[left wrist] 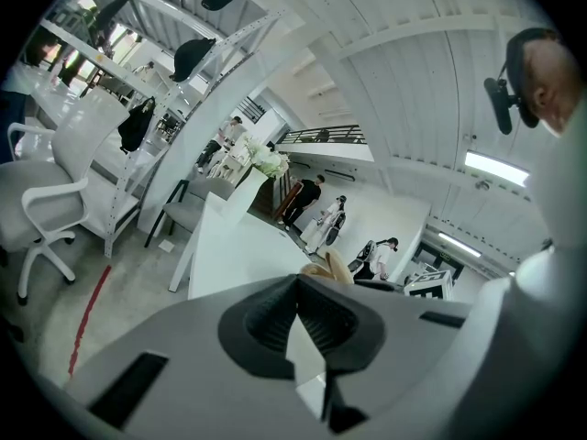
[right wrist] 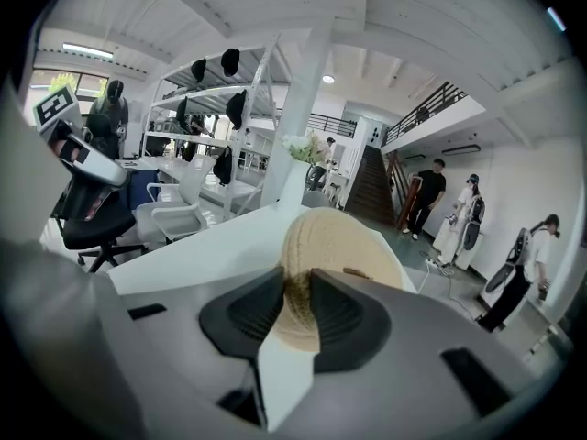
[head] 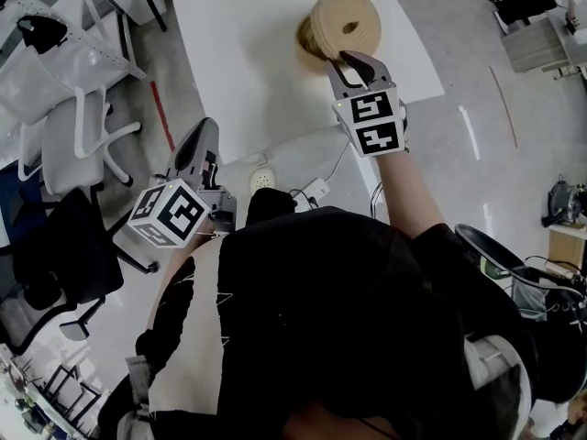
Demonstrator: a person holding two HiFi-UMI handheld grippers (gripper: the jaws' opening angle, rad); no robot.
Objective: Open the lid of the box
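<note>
A round woven box stands on the white table (head: 238,62), its base (head: 306,40) partly hidden behind the lid. The woven lid (head: 347,24) is tipped up on edge, its face turned toward me. My right gripper (head: 354,60) is shut on the lid's near rim; in the right gripper view the lid (right wrist: 326,241) sits pinched between the dark pads (right wrist: 344,314). My left gripper (head: 198,145) hangs off the table's near left corner, shut and holding nothing. In the left gripper view the box (left wrist: 328,268) peeks over the jaws.
White office chairs (head: 78,136) and a black chair (head: 55,246) stand to the left of the table. A power strip with cables (head: 312,191) lies on the floor at the table's near edge. Metal shelving (right wrist: 220,108) and several people (right wrist: 431,195) are farther off.
</note>
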